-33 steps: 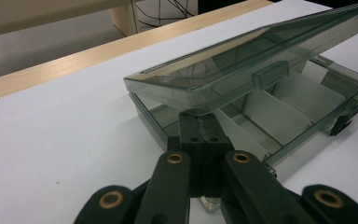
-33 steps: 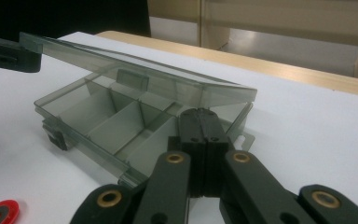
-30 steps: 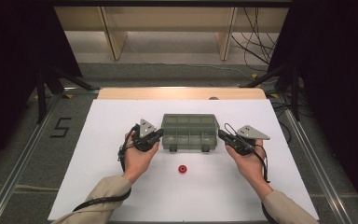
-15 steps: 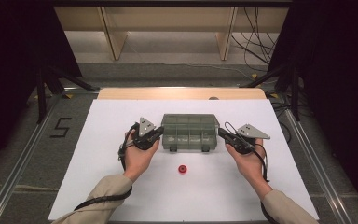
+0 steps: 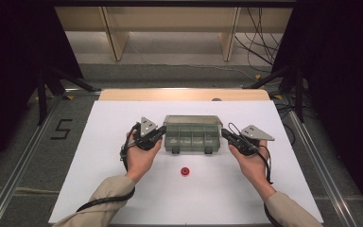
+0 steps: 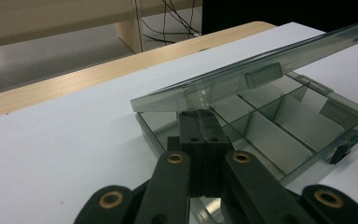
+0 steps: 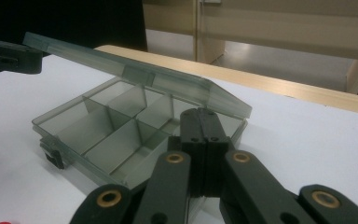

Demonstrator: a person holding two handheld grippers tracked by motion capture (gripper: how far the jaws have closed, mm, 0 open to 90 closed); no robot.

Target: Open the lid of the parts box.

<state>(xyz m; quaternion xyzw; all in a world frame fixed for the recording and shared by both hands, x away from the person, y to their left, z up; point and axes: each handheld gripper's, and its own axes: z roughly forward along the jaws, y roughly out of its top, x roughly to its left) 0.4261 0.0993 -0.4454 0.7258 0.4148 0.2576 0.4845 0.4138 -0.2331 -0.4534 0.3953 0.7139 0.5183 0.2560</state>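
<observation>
**Compartment box half open between your two grippers**

The grey compartment box (image 5: 191, 135) sits near the middle of the white worktop (image 5: 99, 189), its clear lid (image 6: 261, 70) lifted and tilted above the empty divided tray. Your left gripper (image 5: 159, 133) rests at the box's left end, fingers pressed together with nothing between them, their tips under the lid's raised edge. Your right gripper (image 5: 225, 134) sits at the right end, fingers likewise closed on nothing, tips against the box's side beneath the lid. A small red piece (image 5: 185, 171) lies on the worktop nearer you, apart from the box.
</observation>
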